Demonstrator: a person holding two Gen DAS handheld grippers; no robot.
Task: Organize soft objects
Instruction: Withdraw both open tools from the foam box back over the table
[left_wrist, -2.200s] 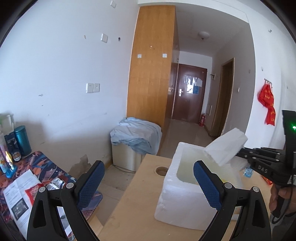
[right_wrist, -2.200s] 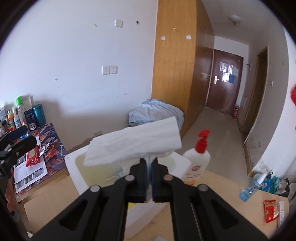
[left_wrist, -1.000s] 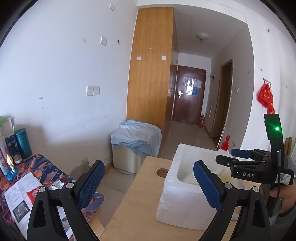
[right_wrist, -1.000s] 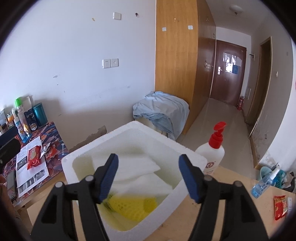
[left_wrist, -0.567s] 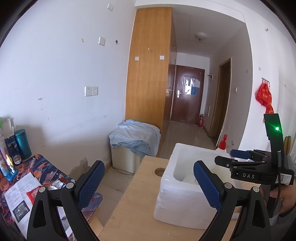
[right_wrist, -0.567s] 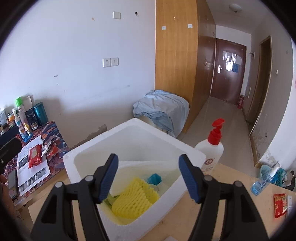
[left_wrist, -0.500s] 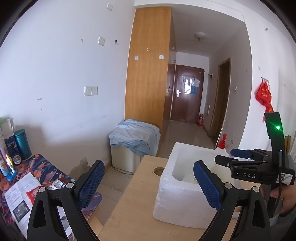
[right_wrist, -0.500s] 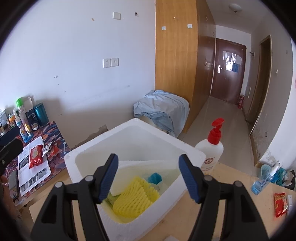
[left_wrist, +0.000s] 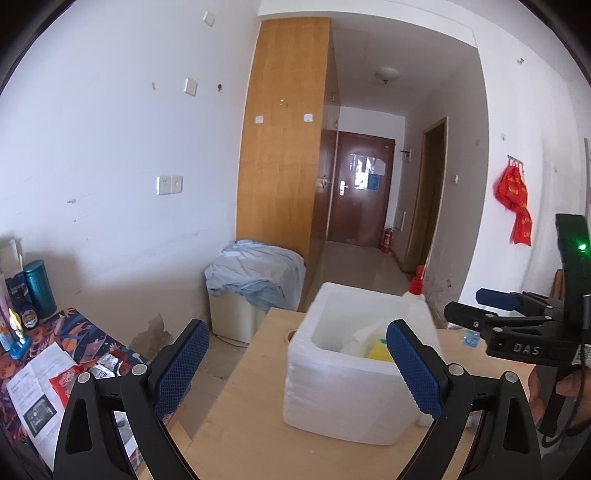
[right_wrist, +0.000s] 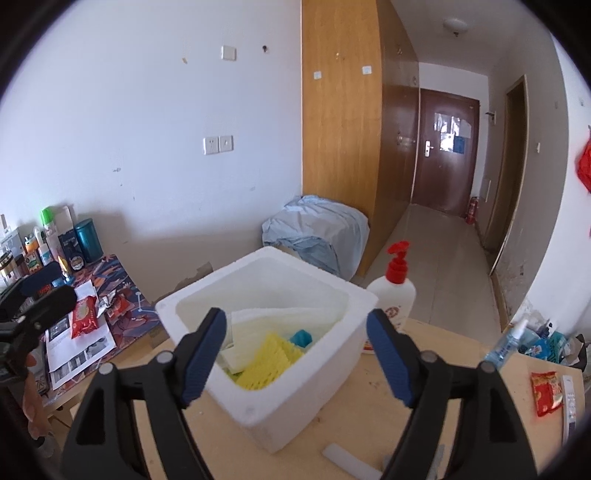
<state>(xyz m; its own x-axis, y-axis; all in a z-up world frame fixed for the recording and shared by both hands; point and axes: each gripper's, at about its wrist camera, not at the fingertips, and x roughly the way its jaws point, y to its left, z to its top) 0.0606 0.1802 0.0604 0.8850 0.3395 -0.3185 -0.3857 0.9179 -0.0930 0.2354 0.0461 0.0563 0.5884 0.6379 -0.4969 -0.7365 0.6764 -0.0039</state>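
White foam sheet (right_wrist: 280, 317) now dropped in box (right_wrist: 258, 402), perhaps half-buried; right claw (right_wrist: 295, 343) opening, empty

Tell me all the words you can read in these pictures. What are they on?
"DAS": on the right gripper, seen from the left wrist.
Bottle label: too blurred to read.
Red packet: too blurred.
Papers on the side table: print too small.
Notices on the door: too small.
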